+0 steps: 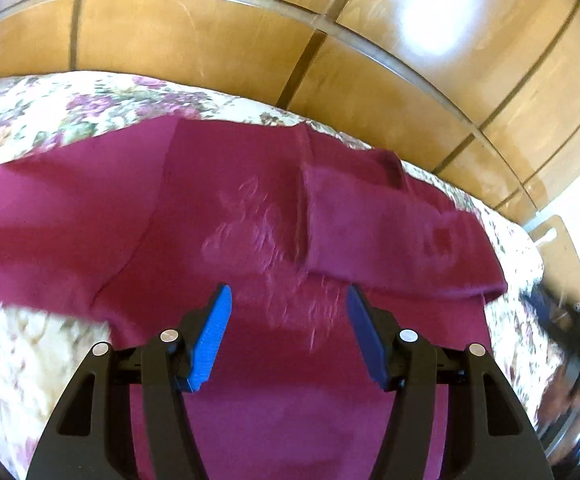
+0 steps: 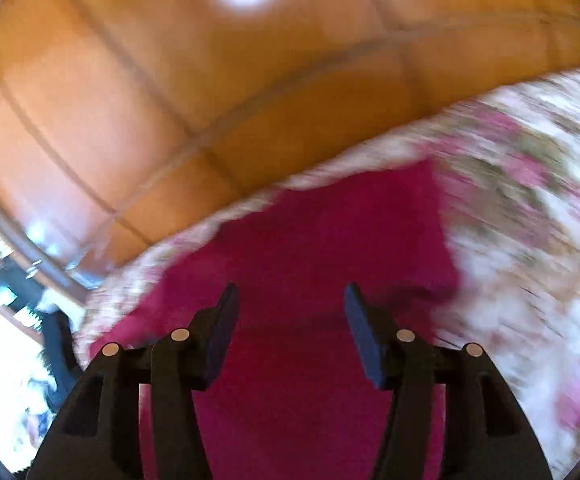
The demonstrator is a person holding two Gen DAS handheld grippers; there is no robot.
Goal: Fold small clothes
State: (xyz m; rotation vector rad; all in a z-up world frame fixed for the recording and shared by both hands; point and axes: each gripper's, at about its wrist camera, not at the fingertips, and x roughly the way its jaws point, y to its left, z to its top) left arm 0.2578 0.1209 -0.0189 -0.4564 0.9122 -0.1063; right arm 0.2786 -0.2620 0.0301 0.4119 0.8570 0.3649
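Note:
A maroon garment (image 1: 249, 220) lies spread on a floral bedspread (image 1: 49, 112). One part is folded over on its right side, and a faint print shows at its middle. My left gripper (image 1: 287, 300) is open and empty, just above the garment's middle. In the right wrist view, which is blurred by motion, the same maroon garment (image 2: 310, 240) lies under my right gripper (image 2: 290, 300). That gripper is open and empty too. The other gripper shows as a dark blur at the right edge of the left wrist view (image 1: 570, 328).
A wooden wardrobe wall (image 1: 330, 40) with panel seams stands behind the bed. The bedspread (image 2: 530, 200) extends to the right of the garment. A dark blurred shape (image 2: 49, 320) sits at the left edge of the right wrist view.

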